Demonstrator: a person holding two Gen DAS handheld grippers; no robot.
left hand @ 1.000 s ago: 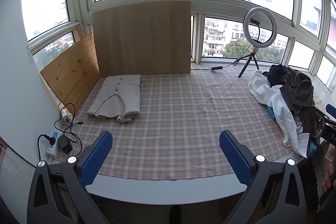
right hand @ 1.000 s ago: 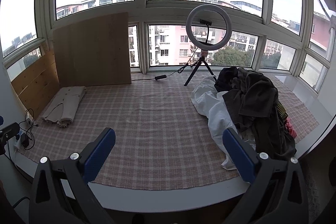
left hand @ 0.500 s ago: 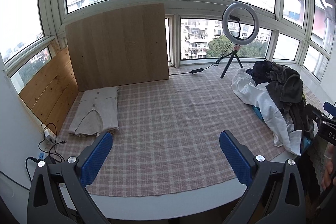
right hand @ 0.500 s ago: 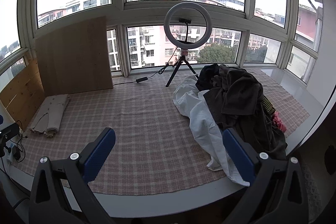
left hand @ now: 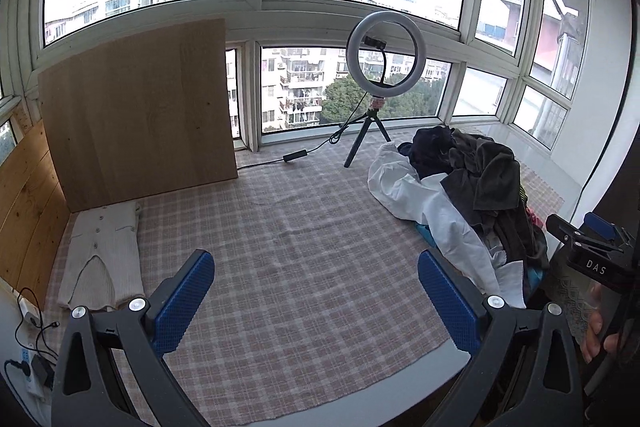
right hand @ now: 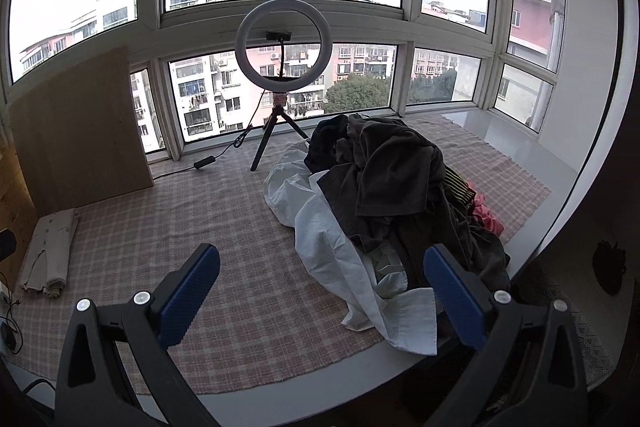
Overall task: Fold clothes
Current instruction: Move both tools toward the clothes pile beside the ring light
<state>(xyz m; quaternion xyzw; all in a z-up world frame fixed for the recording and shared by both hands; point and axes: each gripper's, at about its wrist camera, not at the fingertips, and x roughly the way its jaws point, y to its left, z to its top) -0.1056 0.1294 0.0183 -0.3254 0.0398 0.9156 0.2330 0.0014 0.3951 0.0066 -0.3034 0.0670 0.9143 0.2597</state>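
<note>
A checked cloth [left hand: 304, 259] covers the platform under the bay windows. The pile of clothes [right hand: 392, 187] lies just right of the ring light [right hand: 283, 51]; a folded cream garment [left hand: 104, 259] lies far left of it. The left gripper [left hand: 316, 299] and right gripper [right hand: 322, 291] are both wide apart, holding nothing.

Black gripper [left hand: 316, 301] frames, blue ribbed pads, silver screws.

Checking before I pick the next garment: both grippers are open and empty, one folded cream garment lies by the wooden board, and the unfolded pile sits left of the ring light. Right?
One thing is wrong: the pile sits right of the ring light, as the right wrist view shows. The rest stands: left gripper and right gripper open and empty, cream garment by the wooden board.
</note>
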